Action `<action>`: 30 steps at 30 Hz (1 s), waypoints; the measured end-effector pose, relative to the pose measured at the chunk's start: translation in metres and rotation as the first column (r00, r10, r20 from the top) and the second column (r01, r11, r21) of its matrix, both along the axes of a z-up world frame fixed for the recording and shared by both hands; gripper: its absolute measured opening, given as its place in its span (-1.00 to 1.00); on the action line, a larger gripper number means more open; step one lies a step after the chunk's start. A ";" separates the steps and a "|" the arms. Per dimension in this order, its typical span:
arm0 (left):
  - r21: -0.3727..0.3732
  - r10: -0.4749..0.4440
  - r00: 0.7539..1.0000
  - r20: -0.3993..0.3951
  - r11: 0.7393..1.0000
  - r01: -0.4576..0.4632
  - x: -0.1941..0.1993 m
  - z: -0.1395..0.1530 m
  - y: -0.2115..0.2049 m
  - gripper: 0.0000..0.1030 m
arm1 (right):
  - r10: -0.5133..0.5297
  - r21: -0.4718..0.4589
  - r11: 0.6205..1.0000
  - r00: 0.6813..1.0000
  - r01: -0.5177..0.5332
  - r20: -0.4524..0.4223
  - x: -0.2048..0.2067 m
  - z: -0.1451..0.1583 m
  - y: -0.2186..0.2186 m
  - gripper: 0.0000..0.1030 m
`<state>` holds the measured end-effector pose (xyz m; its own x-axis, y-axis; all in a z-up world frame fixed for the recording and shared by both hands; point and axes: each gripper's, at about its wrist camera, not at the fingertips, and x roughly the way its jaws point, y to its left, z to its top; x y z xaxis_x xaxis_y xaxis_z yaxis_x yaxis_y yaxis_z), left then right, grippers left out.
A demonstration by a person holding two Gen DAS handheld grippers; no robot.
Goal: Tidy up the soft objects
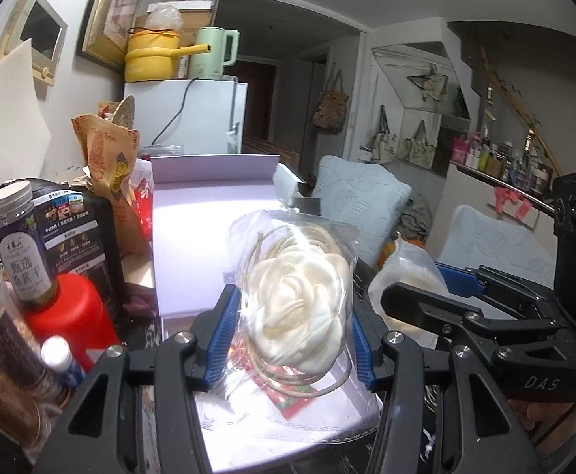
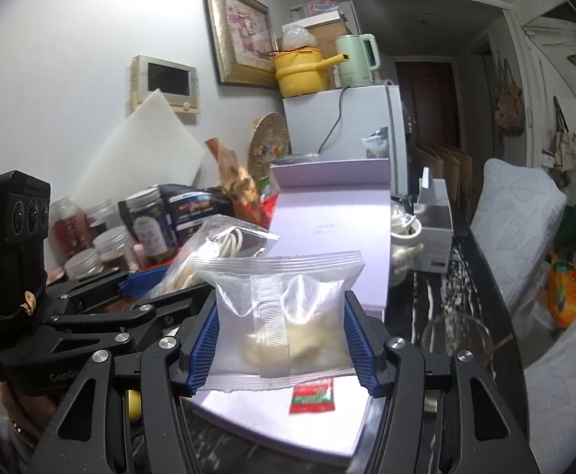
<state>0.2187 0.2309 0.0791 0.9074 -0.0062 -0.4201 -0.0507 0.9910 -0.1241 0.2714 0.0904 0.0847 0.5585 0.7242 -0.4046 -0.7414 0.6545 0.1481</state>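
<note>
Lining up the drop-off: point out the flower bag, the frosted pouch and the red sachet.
flower bag [image 1: 299,296], left wrist view, on the cream petals.
frosted pouch [image 2: 288,316], right wrist view, on its front face.
red sachet [image 2: 312,396], right wrist view, on its middle.

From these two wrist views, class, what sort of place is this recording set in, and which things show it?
Most likely a small lived-in flat, at a cluttered counter. A white fridge carries a yellow pot and a green kettle; a framed picture hangs on the wall, and tote bags hang beside the stairs.
</note>
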 end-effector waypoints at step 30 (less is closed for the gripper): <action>0.019 0.180 0.956 -0.233 0.983 -0.181 0.102 -0.078 0.054 -0.01 | -0.090 -0.105 0.992 0.975 0.069 -0.204 0.120 -0.071 0.052 0.13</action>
<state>0.3205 0.2853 0.0012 0.7704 0.1474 -0.6202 -0.2563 0.9624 -0.0897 0.3918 0.1424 0.0134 0.5089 0.6325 -0.5839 -0.6462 0.7289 0.2262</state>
